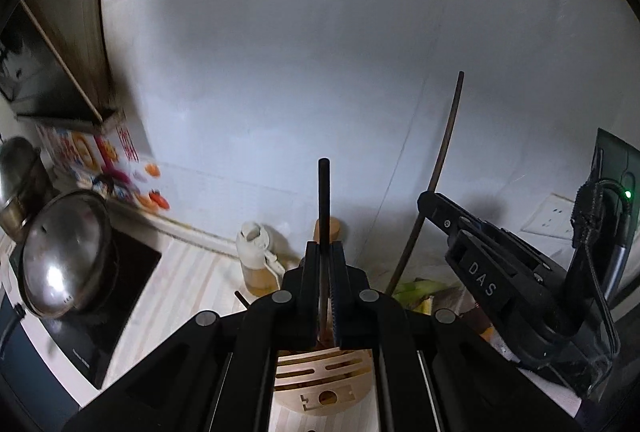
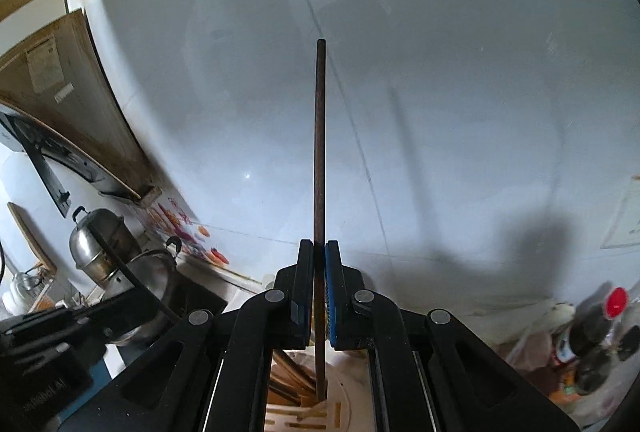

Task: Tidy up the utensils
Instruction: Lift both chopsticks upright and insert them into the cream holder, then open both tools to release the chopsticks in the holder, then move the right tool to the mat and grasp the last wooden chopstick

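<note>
My left gripper is shut on a dark chopstick that stands straight up between its pads. Below it sits a pale wooden utensil holder with slots in its top. In the left wrist view my right gripper shows at the right, shut on a second long dark chopstick. In the right wrist view that gripper clamps this chopstick upright, its lower end just above the holder. Several wooden sticks lie in the holder. The left gripper appears at the lower left there.
A black cooktop with a steel pot lid lies to the left. An oil bottle stands by the white wall. A wall socket is at the right. Dark red-capped bottles crowd the right, and a steel steamer pot stands at the left.
</note>
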### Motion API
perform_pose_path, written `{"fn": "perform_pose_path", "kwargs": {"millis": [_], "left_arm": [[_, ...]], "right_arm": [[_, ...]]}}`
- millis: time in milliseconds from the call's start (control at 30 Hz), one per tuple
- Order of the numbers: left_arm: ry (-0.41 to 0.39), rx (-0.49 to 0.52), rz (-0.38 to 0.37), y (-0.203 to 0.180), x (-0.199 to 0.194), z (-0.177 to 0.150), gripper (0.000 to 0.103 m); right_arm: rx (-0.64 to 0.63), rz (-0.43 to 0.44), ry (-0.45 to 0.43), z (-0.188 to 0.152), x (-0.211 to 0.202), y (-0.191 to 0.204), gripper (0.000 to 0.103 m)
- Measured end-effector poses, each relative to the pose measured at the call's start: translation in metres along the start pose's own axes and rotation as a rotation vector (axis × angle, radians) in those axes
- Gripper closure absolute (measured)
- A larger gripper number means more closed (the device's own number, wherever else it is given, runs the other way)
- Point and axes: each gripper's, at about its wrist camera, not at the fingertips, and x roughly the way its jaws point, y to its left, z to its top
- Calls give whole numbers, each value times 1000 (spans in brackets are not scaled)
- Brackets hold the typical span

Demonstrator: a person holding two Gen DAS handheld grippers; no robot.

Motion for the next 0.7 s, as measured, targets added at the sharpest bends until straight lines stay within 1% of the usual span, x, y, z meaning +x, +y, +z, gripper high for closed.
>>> {"fn": "perform_pose_path", "kwargs": {"millis": [167, 333, 400, 467, 500, 533, 567, 600, 633, 667, 700], "left_arm": [[40, -49, -14, 10, 20, -4, 101], [53, -67, -28, 12, 21, -4, 100], [53, -79, -28, 14, 18, -3, 98], [52, -87, -28, 14, 11, -4, 96], [52, -86, -19, 14, 8, -4, 96], [46, -84, -5, 14, 3, -4, 96], [37, -82, 5, 15, -2, -5, 92], [31, -82, 13, 16, -6, -6, 78], [19, -84, 24, 17, -12, -7, 67], [5, -87, 38, 19, -17, -9, 35], [-11, -93, 56, 22, -23, -12, 15]], "right_arm": [[-1, 21, 39, -16, 29, -1, 98], [-12, 35, 63, -27, 40, 0, 97], [-33, 57, 105, -30, 47, 3, 97], [-66, 59, 151, -34, 50, 8, 97], [-77, 59, 171, -35, 50, 9, 95], [-76, 61, 177, -36, 48, 8, 84], [-70, 59, 182, -37, 43, 6, 75], [-60, 59, 183, -36, 37, 5, 58], [-52, 64, 178, -35, 31, 3, 51], [-45, 64, 167, -34, 22, 1, 51], [-37, 55, 154, -33, 12, -2, 51]]}}
